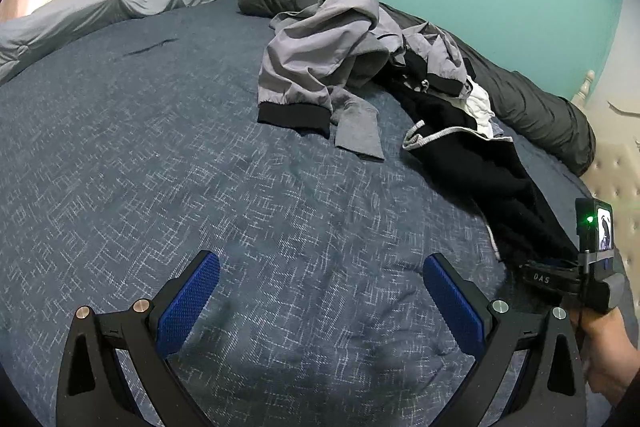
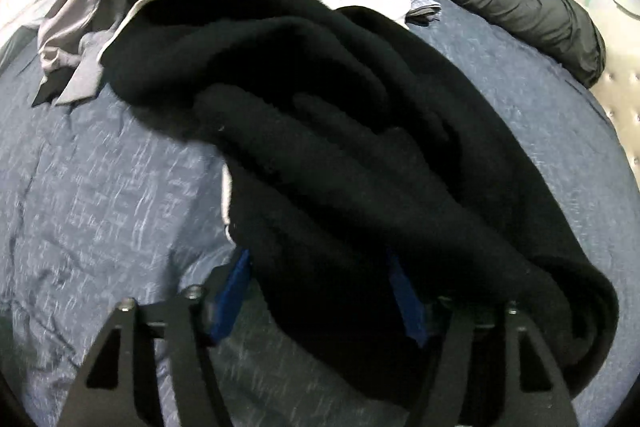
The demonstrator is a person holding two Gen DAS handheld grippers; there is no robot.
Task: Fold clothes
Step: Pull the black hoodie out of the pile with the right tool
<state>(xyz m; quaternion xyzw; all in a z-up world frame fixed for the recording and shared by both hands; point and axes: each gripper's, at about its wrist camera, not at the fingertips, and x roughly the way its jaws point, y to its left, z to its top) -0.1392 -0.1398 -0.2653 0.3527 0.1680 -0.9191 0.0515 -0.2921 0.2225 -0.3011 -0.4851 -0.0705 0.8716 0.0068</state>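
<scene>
A black fleece garment [image 1: 480,163] with a white drawstring stretches from the clothes pile toward the right edge of the bed. My right gripper [image 2: 320,267] is shut on its near end; the black garment [image 2: 340,107] fills the gap between the blue pads [image 2: 234,287] and hides the fingertips. My left gripper [image 1: 322,261] hovers open over bare bedspread [image 1: 160,167], nothing between its fingers. A grey jacket [image 1: 312,55] with black cuffs lies crumpled in the pile, beside a white garment [image 1: 478,103].
A dark grey rolled duvet [image 1: 540,107] runs along the far side under a teal wall. Light grey bedding [image 1: 100,3] lies at the far left. A tufted headboard [image 1: 616,179] borders the right. A hand [image 1: 608,355] holds the right gripper at the bed's right edge.
</scene>
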